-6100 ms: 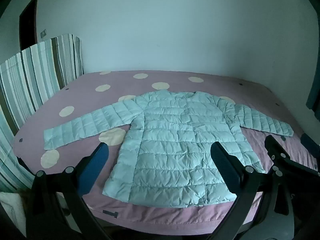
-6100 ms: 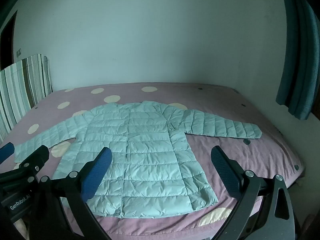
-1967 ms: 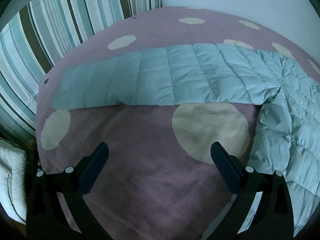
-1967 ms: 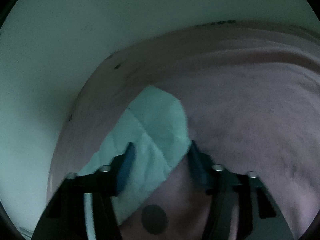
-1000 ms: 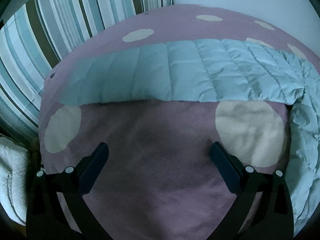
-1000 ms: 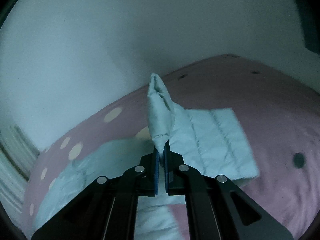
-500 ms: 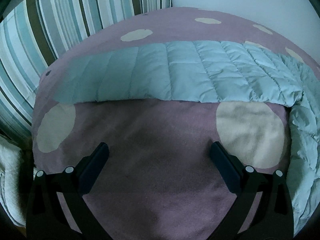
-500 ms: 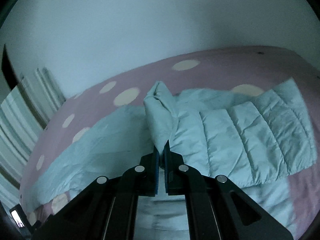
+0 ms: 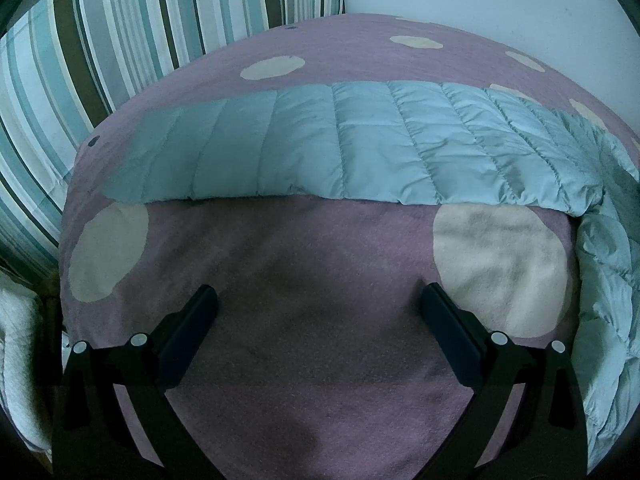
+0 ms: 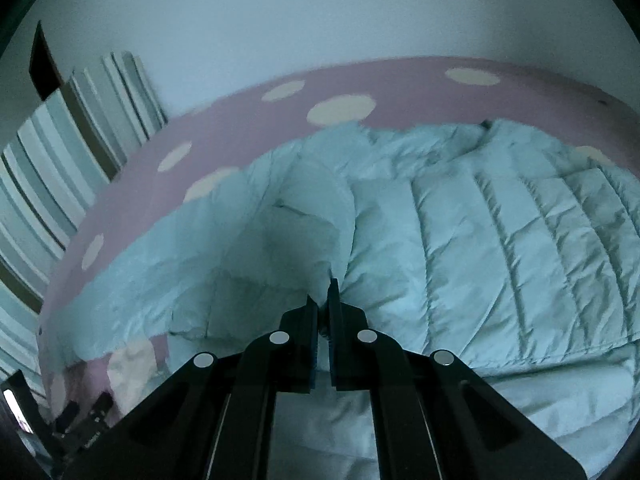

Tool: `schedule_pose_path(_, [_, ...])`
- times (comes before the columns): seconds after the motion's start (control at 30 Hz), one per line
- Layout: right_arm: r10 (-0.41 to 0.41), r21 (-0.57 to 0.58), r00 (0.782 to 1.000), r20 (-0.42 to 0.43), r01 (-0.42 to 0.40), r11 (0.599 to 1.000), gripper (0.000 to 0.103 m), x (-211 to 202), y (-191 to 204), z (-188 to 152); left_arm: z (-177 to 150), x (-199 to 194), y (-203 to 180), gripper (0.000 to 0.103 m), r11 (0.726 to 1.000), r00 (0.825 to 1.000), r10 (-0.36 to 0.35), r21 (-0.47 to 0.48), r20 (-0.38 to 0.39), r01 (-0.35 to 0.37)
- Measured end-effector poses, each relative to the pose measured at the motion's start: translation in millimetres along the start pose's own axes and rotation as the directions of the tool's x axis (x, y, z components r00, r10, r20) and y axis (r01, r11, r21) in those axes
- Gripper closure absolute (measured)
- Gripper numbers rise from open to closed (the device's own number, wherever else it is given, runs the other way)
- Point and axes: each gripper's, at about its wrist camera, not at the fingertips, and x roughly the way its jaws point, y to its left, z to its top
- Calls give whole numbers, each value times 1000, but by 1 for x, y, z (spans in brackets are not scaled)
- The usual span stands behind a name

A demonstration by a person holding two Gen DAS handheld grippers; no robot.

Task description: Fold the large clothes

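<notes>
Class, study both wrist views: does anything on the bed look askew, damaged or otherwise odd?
Nothing looks damaged or spilled. The only unevenness: the right claw pinches one sleeve folded across the jacket body, while the other sleeve lies stretched flat on the blanket, ahead of the open left claw.

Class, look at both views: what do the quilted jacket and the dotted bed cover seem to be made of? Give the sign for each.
Jacket: probably thin nylon or polyester shell with padded filling; slight sheen, stitched puffy channels, fine wrinkles.
Bed cover: likely fleece or brushed fabric; matte, fuzzy nap, no shine.
</notes>
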Motion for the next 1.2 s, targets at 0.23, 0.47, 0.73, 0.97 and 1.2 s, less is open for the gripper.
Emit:
schedule_pose_path(0.23, [-17, -31, 997, -81, 14, 999, 98, 26, 13, -4, 0, 1, 0, 2, 1000, 1000, -3, -4, -1, 3])
schedule_pose_path(0.47, [79, -13, 992, -99, -81, 997, 69, 3, 7, -6, -1, 2, 0, 2, 1000, 1000, -6, -8, -2, 6])
schedule_pose_path(0.73, [-33, 68, 990, 134, 24, 997, 72, -97, -87, 8, -1, 2, 0, 2, 1000, 1000, -6, -7, -2, 6])
schedule_pose_path(0.97, [-273, 289, 955, 117, 231, 929, 80, -112, -241, 14, -2, 1, 0, 2, 1000, 1000, -6, -7, -3, 6])
schedule_pose_path(1.2, [-206, 383, 977, 49, 172, 907, 80, -84, -290, -1, -2, 1, -1, 2, 1000, 1000, 7, 3, 0, -7])
